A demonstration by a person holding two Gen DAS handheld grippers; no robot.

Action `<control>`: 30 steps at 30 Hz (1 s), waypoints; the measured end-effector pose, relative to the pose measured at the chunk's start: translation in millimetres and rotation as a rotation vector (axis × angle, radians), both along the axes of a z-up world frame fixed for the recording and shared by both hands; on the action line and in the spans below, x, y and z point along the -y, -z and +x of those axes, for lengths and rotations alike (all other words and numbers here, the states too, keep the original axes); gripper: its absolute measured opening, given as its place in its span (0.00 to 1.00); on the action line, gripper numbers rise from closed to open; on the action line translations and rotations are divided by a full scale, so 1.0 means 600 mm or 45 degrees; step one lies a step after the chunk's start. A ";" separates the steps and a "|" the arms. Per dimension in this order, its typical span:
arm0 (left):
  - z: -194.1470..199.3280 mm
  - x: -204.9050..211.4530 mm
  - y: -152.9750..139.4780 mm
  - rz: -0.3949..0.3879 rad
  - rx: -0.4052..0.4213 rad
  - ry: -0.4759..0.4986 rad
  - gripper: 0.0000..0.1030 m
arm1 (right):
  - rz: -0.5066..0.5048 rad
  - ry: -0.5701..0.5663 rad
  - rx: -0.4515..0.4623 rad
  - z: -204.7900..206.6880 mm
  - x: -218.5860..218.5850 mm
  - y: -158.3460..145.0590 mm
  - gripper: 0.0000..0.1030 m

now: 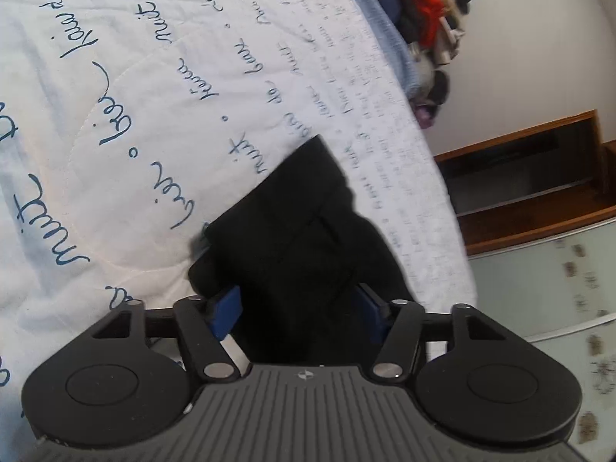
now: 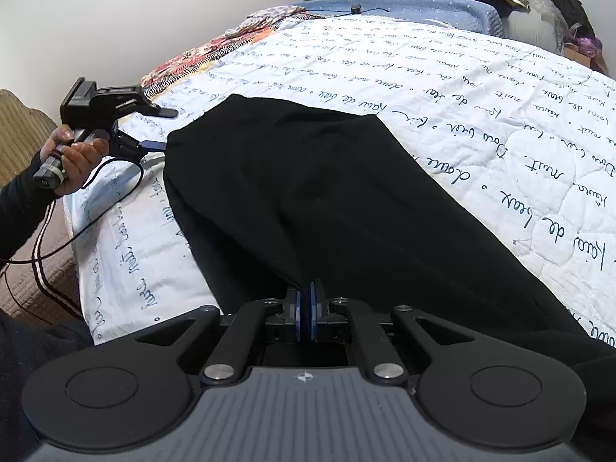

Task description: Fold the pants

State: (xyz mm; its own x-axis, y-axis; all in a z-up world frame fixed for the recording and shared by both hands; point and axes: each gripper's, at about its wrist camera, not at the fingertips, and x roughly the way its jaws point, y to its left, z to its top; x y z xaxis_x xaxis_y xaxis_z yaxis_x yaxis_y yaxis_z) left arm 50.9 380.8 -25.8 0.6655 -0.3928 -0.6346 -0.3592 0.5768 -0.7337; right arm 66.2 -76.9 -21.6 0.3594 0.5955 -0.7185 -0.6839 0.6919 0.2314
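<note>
My right gripper is pinched closed on an edge of the black pants, which lie across the quilt printed with cursive "nuit" and "de beaux". My left gripper, jaws apart, straddles the far end; my left hand holds it level.

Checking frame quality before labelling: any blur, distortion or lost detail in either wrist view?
Left wrist: tilted, motion blur on the black pants edge and the quilt lettering; fisheye bends the bed edge. Right wrist: sharp, lettering legible, strong barrel distortion; pants are near-featureless black, folds barely readable; left gripper is small at the frame's left.
</note>
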 end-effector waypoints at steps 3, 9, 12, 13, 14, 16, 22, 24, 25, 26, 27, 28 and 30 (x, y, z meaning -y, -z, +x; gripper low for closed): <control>-0.001 0.007 -0.013 0.041 -0.016 0.030 0.70 | -0.019 0.006 0.013 0.002 -0.003 -0.001 0.04; 0.009 0.013 -0.019 0.191 -0.054 0.017 0.52 | -0.027 0.008 0.022 0.003 -0.005 -0.002 0.04; 0.012 0.019 -0.020 0.181 -0.038 0.041 0.65 | -0.041 0.011 0.018 0.003 -0.008 0.003 0.04; 0.013 0.019 -0.019 0.173 -0.032 0.035 0.66 | -0.048 0.014 0.022 0.002 -0.010 0.004 0.04; 0.016 0.021 -0.017 0.169 -0.036 0.026 0.66 | -0.054 0.016 0.028 0.001 -0.011 0.005 0.04; 0.016 0.027 -0.017 0.228 -0.031 0.022 0.48 | -0.071 0.016 0.029 0.000 -0.015 0.009 0.04; 0.010 0.052 -0.060 0.408 0.021 0.109 0.03 | -0.202 -0.025 0.052 0.004 -0.032 0.025 0.04; -0.004 0.050 -0.092 0.392 0.092 0.142 0.03 | -0.240 -0.082 0.092 -0.005 -0.030 0.002 0.04; -0.012 0.046 -0.105 0.394 0.114 0.157 0.03 | -0.248 -0.111 0.113 -0.014 -0.025 -0.013 0.04; -0.018 0.043 -0.111 0.404 0.124 0.172 0.03 | -0.271 -0.126 0.133 -0.023 -0.022 -0.023 0.04; -0.020 0.042 -0.108 0.418 0.115 0.182 0.04 | -0.319 -0.141 0.161 -0.037 -0.019 -0.027 0.04; -0.019 0.039 -0.094 0.424 0.078 0.195 0.04 | -0.361 -0.154 0.178 -0.048 -0.020 -0.023 0.04; -0.007 0.036 -0.047 0.417 -0.044 0.215 0.04 | -0.404 -0.150 0.174 -0.062 -0.025 0.007 0.04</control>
